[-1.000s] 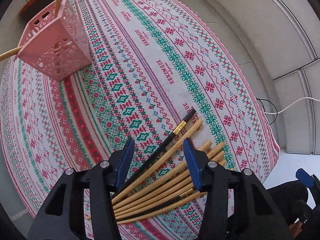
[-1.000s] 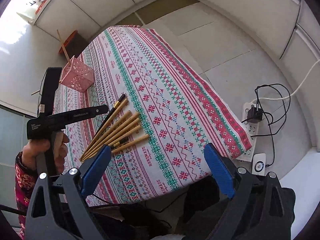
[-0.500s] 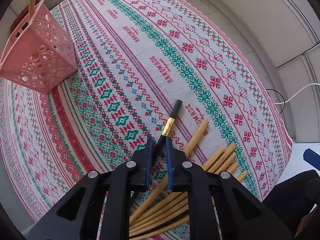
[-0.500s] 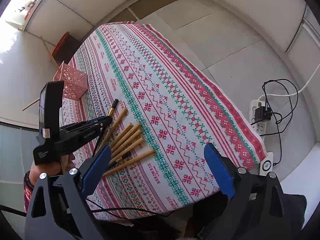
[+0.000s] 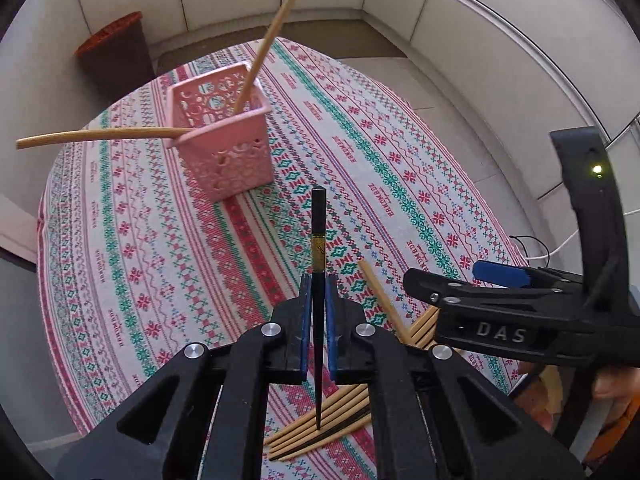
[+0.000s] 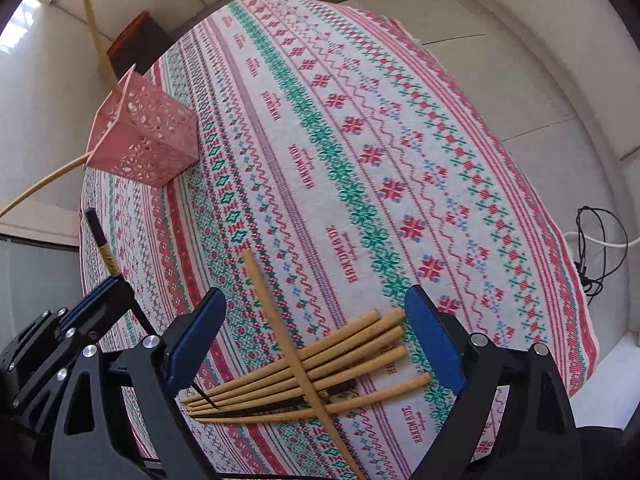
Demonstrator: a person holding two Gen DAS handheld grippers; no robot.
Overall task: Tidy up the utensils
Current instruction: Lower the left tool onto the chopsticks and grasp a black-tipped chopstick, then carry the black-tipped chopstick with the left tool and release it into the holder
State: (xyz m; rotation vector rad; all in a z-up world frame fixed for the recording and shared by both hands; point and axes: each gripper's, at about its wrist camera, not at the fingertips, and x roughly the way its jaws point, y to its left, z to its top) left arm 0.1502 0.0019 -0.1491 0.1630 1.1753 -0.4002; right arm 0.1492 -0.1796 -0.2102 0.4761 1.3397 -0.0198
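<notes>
Tablecloth [image 5: 400, 152] beneath; fingers [image 5: 306, 320] pinch black chopstick [image 5: 318, 240].

Two sticks [image 5: 264, 40] jut from pink basket [image 5: 224, 148]; tablecloth [image 5: 400, 152] beyond bare.

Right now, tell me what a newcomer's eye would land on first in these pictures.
The black chopstick stands out, clamped upright between the left gripper's blue fingers, above the patterned tablecloth. Behind it, at the far side, the pink basket holds two bamboo chopsticks splayed outward. Near the table's front edge, the right gripper hangs open over the bamboo pile.
</notes>
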